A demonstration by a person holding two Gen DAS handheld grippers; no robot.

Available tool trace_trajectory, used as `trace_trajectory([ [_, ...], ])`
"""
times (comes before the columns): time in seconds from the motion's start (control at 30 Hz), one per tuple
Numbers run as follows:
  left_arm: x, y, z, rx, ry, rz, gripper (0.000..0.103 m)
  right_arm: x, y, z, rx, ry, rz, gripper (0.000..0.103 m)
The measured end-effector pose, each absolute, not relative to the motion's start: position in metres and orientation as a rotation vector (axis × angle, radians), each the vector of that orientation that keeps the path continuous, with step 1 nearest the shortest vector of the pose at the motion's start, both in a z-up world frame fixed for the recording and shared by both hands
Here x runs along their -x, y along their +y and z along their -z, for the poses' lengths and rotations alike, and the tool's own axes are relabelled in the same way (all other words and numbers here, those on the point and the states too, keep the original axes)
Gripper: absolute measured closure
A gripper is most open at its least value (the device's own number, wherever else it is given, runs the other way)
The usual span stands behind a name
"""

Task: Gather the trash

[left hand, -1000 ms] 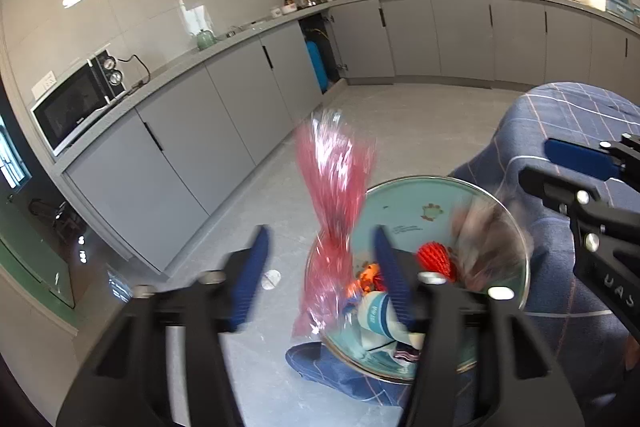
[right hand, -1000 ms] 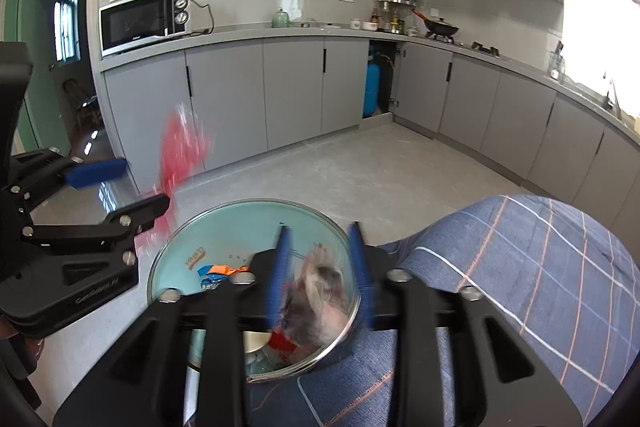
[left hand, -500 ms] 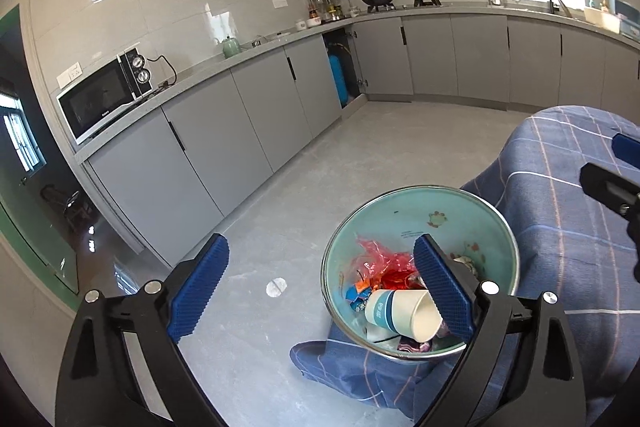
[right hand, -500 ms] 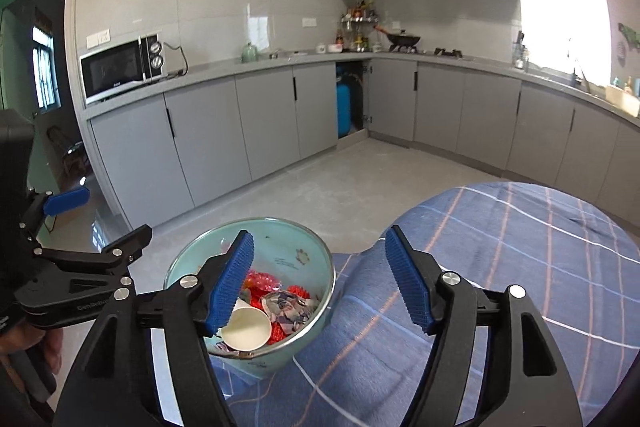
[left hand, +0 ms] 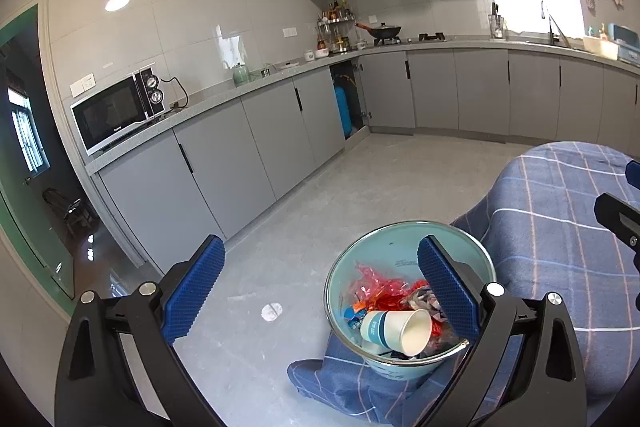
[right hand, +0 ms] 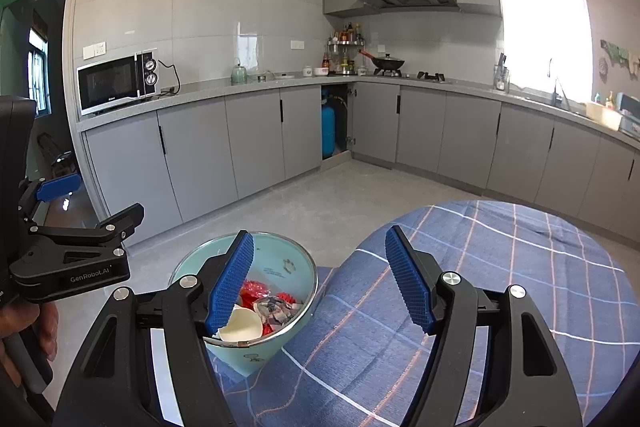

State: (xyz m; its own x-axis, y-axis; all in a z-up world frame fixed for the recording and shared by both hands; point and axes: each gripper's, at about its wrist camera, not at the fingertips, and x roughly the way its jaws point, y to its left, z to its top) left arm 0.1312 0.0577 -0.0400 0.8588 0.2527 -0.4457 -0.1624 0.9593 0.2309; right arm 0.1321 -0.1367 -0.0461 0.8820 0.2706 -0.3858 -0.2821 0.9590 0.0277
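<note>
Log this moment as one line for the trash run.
left tool: opening, empty | right tool: open, empty | bin: holds paper cup, red wrapper

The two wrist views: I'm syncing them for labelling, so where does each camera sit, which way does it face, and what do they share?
Left wrist: on the left tool, looking forward and down over the trash bin toward the kitchen cabinets; its own open blue pads frame the view, the right tool at the edge.
Right wrist: on the right tool, facing the same way; left tool and a hand show.
Shared: bin, paper cup, microwave, plaid cloth.
</note>
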Motion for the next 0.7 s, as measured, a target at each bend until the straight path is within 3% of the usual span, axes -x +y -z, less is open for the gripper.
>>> trace_trajectory([
  [0.7, -0.123, 0.056, 0.029, -0.177, 0.463, -0.204, 0.007, -0.121, -0.138, 0.036, 0.039, 0.368, -0.263, 0.035],
])
